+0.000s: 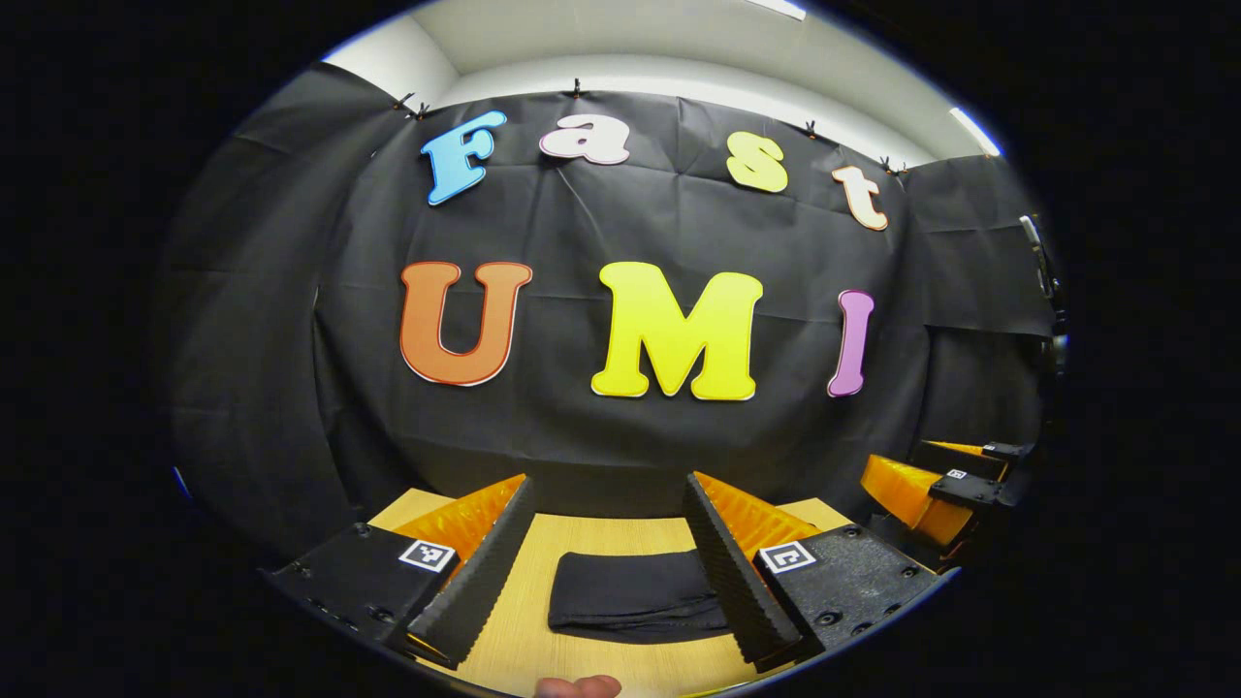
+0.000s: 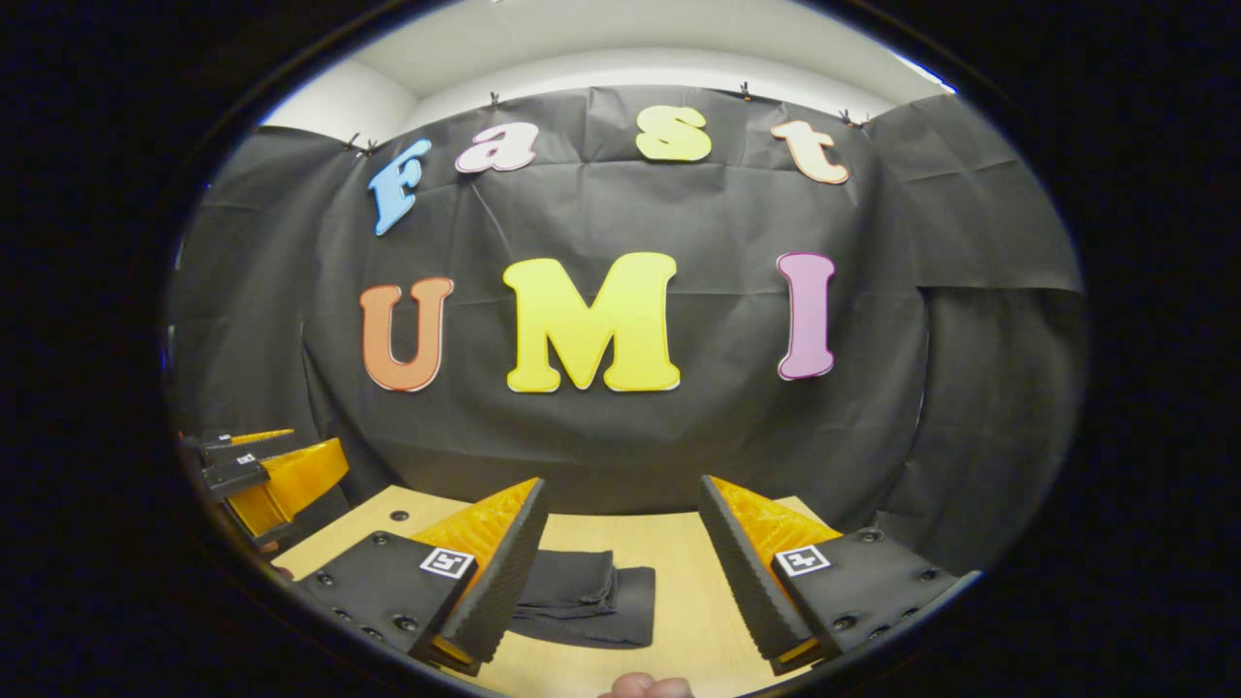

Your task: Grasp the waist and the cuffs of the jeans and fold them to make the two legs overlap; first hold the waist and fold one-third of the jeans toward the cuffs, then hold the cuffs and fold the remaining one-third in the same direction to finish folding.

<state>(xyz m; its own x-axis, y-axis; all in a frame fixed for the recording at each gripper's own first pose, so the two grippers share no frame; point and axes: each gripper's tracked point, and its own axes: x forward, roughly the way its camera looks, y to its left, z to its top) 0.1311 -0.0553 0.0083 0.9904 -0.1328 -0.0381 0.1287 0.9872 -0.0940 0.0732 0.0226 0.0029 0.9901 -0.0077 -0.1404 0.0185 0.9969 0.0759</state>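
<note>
Jeans (image 1: 635, 593) folded flat, stepped edge rightward (image 2: 591, 599).

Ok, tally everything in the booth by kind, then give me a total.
Jeans, dark, folded: 1
Grippers, both open: 2 (left gripper, right gripper)
Wooden table: 1
Total: 4

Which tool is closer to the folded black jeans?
Left, probably. The folded black denim jeans lie between the left tool's open fingers. The right tool has them beside its left finger, off-centre. Neither touches them.
</note>
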